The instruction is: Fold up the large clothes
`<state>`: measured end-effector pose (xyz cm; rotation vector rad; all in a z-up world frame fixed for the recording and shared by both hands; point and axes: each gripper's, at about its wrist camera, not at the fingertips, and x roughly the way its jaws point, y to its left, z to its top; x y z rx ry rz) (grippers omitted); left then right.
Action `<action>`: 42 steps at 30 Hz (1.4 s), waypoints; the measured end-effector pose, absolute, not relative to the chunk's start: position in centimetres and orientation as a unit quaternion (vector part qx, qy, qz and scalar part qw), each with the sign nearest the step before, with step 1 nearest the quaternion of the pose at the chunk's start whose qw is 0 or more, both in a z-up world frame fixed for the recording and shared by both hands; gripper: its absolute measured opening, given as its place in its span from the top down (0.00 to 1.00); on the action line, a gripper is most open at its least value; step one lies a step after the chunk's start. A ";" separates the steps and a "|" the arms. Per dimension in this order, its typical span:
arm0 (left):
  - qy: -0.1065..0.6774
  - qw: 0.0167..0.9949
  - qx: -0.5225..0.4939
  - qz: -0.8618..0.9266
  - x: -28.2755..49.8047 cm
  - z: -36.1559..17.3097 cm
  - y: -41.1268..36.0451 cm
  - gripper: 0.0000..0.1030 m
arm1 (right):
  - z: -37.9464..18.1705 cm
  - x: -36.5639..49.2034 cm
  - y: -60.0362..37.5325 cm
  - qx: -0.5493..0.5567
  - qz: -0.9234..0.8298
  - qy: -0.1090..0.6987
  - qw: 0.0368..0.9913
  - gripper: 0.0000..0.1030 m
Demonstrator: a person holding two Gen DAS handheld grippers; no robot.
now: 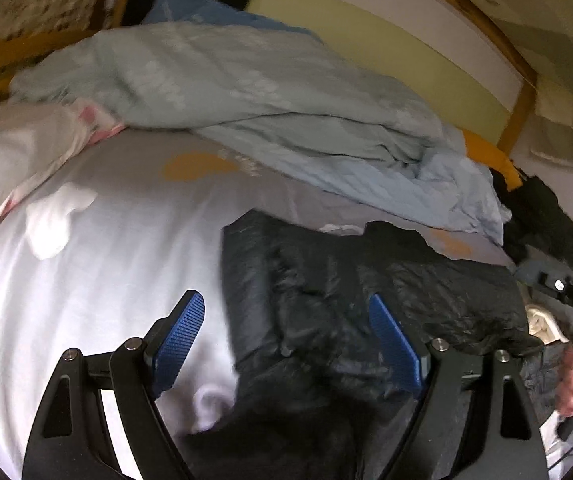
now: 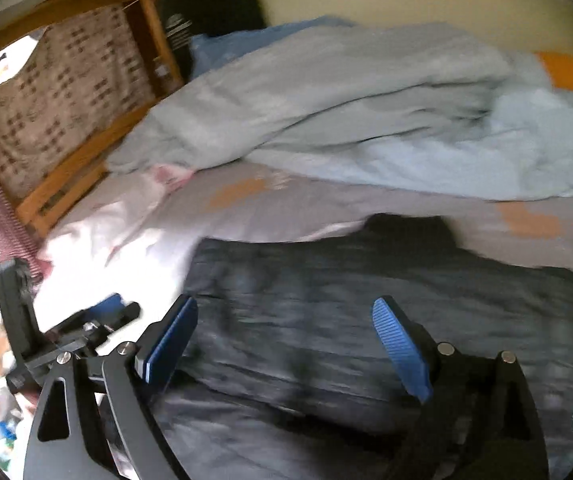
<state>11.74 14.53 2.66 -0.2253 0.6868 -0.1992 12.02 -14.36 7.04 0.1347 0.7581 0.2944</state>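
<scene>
Plainly, we hold both tools spread and empty, left tool (image 1: pixel 286 336) and right tool (image 2: pixel 286 340), over the black jacket (image 1: pixel 366 280) lying at six o'clock on the bed (image 1: pixel 106 260); no legible writing.

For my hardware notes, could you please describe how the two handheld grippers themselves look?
Both match: the left gripper and right gripper have glossy black angular arms with triangular cutouts and silver pivot pins. Each finger carries a ribbed blue pad. No cables or sleeves are visible.
</scene>
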 end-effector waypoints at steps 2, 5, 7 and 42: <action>0.332 0.937 -0.077 -0.078 12.1 2.1 13.5 0.19 | 6.3 10.9 -17.8 0.065 0.105 0.372 0.920 0.12; 0.356 0.929 -0.065 -0.082 12.8 1.0 12.7 0.19 | 4.5 10.1 -22.5 0.056 0.033 0.400 0.914 0.12; 0.363 0.927 -0.061 -0.079 12.9 0.4 12.5 0.19 | 2.7 10.7 -25.1 0.037 -0.032 0.454 0.890 0.12; 0.438 0.898 -0.026 -0.024 14.0 -5.3 11.0 0.00 | -2.4 8.1 -31.8 0.017 -0.011 0.573 0.819 0.17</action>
